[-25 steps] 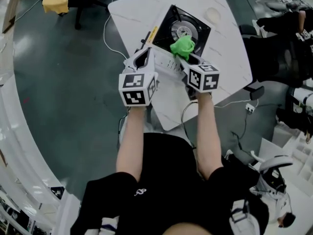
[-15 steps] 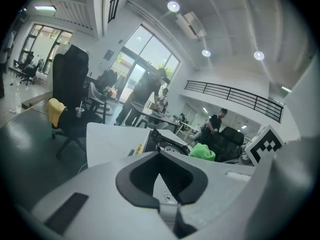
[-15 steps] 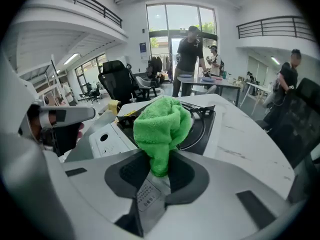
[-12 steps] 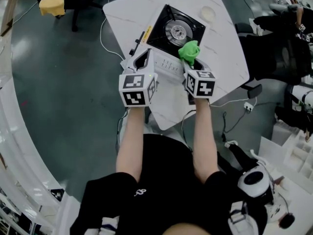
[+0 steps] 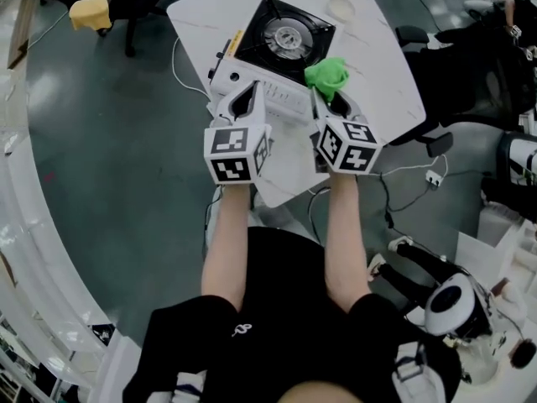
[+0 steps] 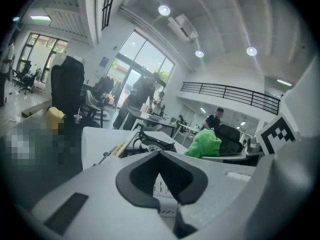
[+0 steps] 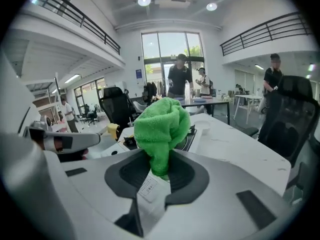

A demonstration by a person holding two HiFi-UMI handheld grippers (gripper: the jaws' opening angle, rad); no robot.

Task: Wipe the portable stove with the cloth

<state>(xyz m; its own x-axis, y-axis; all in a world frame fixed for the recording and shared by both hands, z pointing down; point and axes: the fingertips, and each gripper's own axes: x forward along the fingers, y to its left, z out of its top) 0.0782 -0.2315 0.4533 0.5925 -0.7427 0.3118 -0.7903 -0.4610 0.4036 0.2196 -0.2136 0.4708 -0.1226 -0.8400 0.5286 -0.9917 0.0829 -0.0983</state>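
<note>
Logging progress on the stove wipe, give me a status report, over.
Left gripper shut, empty, at front edge of the portable stove. Right gripper shut on green cloth, at the stove's front right corner. Nothing blocking the stove top.

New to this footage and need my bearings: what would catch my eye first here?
The bright green cloth, bunched in the fingers of the right gripper, at the near right corner of the portable stove. Next, the stove's black top on the white table, and the left gripper, fingers together, at its front edge.
</note>
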